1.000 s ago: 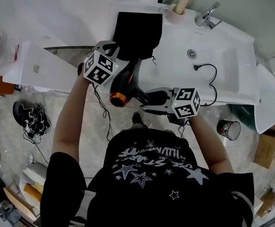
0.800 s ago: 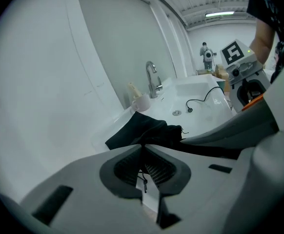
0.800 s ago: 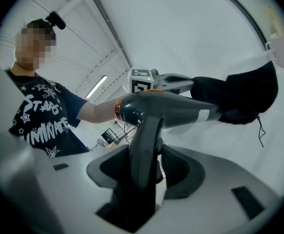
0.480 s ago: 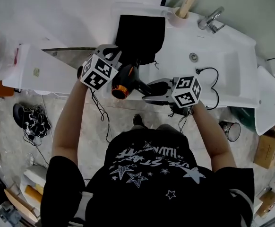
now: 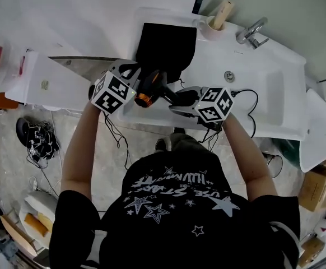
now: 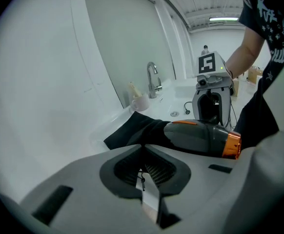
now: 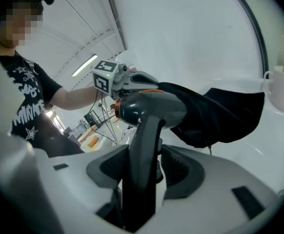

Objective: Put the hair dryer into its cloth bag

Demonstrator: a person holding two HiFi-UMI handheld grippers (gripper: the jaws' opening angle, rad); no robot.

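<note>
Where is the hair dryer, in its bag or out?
Partly in: the cloth bag covers the front of the hair dryer; orange rear and handle are outside.

Along my bench's far edge stands a white mug holding a wooden stick, a chrome tap beside it; a black cable lies nearer the front edge

Dark grey hair dryer with orange rear ring, body level, handle toward 4 o'clock, nose covered by black cloth bag, stretching toward 12 o'clock
</note>
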